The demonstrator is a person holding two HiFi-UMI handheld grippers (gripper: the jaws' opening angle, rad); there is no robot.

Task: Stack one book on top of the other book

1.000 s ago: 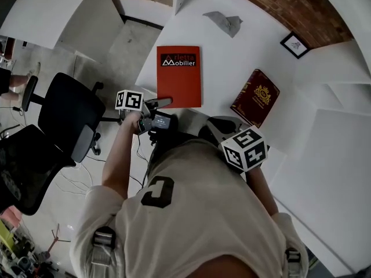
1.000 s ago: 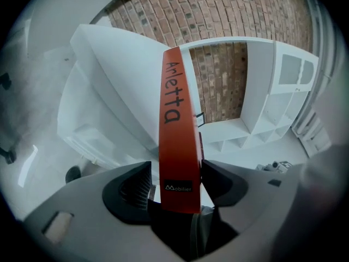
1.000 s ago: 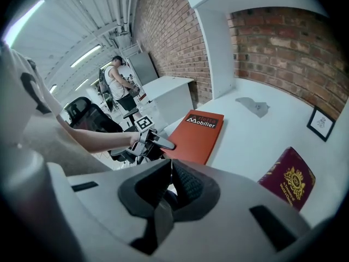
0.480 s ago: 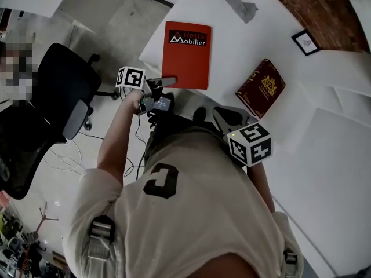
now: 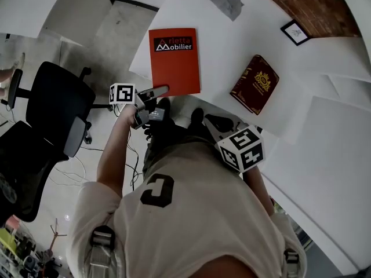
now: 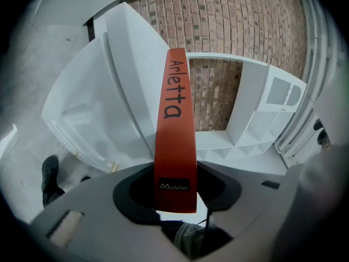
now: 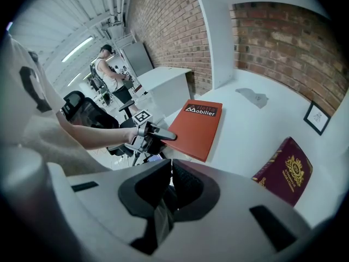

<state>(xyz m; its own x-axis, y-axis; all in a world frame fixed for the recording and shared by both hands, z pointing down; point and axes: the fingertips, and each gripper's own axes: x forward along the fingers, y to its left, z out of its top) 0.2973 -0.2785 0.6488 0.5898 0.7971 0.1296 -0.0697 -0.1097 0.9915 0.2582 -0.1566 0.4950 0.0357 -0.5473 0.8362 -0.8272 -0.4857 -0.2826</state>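
Note:
An orange book (image 5: 174, 59) marked "Mobilier" lies flat on the white table (image 5: 232, 39), close to its left edge. My left gripper (image 5: 161, 90) comes in level from the table's edge and is shut on the book's near left corner. In the left gripper view the orange book (image 6: 175, 130) runs edge-on between the jaws of the left gripper (image 6: 175, 192). A dark red book (image 5: 255, 84) with a gold crest lies to the right. My right gripper (image 5: 210, 121) hangs over the near table edge between the books, shut and empty (image 7: 168, 184).
A crumpled grey sheet (image 5: 223, 4) and a small framed picture (image 5: 294, 32) lie at the table's far side. Black office chairs (image 5: 55, 106) stand on the floor left of the table. White shelving (image 6: 256, 113) stands against the brick wall. A person (image 7: 112, 81) stands far off.
The left gripper's jaws have closed on the orange book's corner, where they stood wider a second ago. The right gripper has hardly moved. Both books lie where they were.

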